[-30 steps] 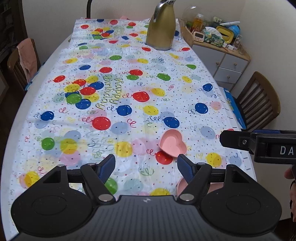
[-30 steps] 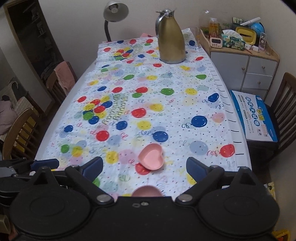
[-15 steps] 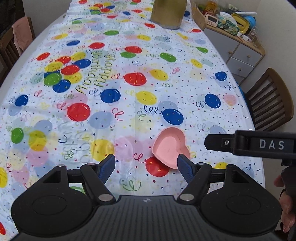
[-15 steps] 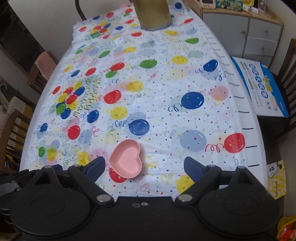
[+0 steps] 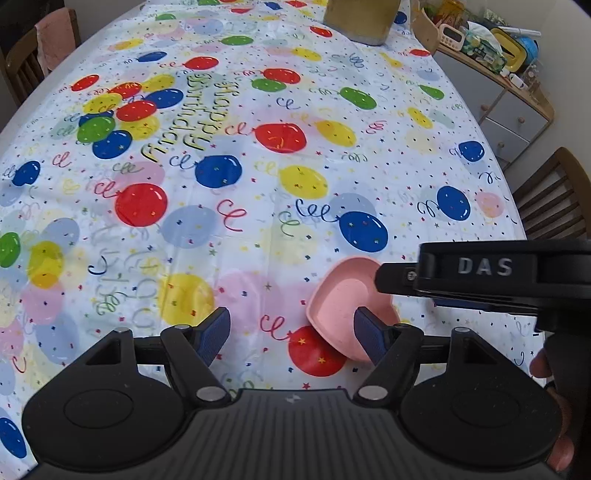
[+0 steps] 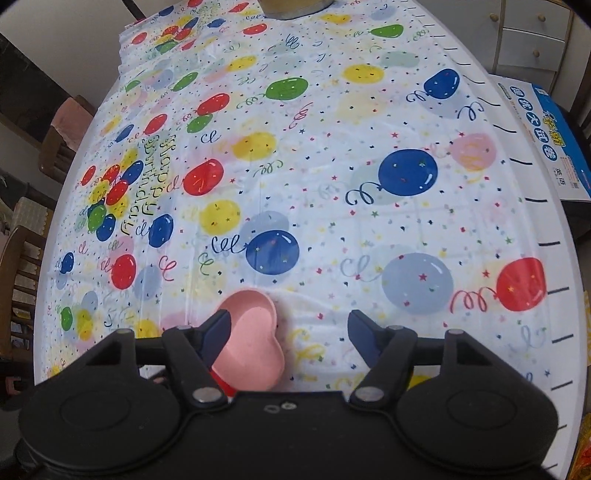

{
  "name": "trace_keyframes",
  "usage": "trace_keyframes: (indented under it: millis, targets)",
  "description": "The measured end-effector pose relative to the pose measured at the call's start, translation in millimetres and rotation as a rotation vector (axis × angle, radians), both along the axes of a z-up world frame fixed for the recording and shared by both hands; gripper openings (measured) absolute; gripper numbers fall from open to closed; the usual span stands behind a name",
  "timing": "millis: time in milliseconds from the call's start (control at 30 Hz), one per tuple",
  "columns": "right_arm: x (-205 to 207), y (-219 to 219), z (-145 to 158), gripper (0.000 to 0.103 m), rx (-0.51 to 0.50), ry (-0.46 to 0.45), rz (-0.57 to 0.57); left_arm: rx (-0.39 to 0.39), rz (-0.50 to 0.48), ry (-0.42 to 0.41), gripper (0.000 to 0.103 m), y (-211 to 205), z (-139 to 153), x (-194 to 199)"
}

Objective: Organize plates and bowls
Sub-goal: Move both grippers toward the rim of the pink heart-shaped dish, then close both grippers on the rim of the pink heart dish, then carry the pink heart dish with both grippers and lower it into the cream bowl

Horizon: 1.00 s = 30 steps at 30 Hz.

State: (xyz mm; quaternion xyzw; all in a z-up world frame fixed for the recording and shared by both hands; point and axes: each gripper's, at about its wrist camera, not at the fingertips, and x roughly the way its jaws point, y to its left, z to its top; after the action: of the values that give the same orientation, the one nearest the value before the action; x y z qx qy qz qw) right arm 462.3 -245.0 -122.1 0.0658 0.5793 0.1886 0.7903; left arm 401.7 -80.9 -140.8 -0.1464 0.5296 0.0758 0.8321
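Note:
A pink heart-shaped bowl (image 5: 343, 295) lies on the balloon-print tablecloth (image 5: 258, 184) near the table's front right. My left gripper (image 5: 291, 336) hangs open just above the cloth, its right finger in front of the bowl and nothing between the pads. In the right wrist view the bowl (image 6: 255, 339) sits between the fingers of my right gripper (image 6: 290, 336), close against the left finger (image 6: 216, 334) and well apart from the right one. That gripper's jaws are closing and do not press on the bowl. From the right, its black finger (image 5: 391, 277) reaches over the bowl's far lobe.
A gold thermos jug (image 5: 362, 18) stands at the table's far end. Right of the table are a cluttered cabinet (image 5: 517, 110), a wooden chair (image 5: 554, 195) and a blue-and-white box (image 6: 546, 129). Another chair with a pink cloth (image 5: 48, 48) is at the left.
Both grippers have dropped toward the table and closed in on the heart bowl. The right jaws have narrowed, and the bowl now lies between them beside the left finger.

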Motion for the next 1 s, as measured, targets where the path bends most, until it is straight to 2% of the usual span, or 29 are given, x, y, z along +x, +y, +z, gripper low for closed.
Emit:
trace_keyframes:
  millis: [67,200,267,333,467,633,733,1000]
  targets:
    - [4.0,3.2,-5.8,0.055,-0.003,0.013,0.007,-0.005,-0.006,0.001,0.073,-2.3,-2.4,1.3]
    - [8.6,7.0,-14.2,0.043,-0.002,0.032,0.022,-0.024,0.000,0.013,0.072,-3.3,-7.4,3.3]
    - [10.2,8.4,-16.2,0.034,0.007,0.036,0.033,-0.036,-0.002,0.016,0.071,-4.5,-9.5,3.0]
    - [11.7,10.6,-17.4,0.030,0.013,0.038,0.045,-0.041,-0.008,0.022,0.066,-6.6,-11.3,3.0]
    - [13.5,15.7,-19.3,0.020,0.014,0.033,0.077,-0.060,0.000,0.035,0.046,-7.3,-14.8,4.1]
    - [15.2,21.0,-20.5,0.011,0.012,0.024,0.101,-0.063,0.010,0.038,0.029,-6.3,-17.0,4.2]
    - [14.7,23.5,-22.4,0.006,-0.003,0.018,0.113,-0.082,0.013,0.030,0.015,-5.4,-16.4,3.9]
    - [8.2,26.2,-19.0,0.004,-0.013,-0.003,0.109,-0.067,0.005,0.019,0.012,-5.1,-6.6,0.2]
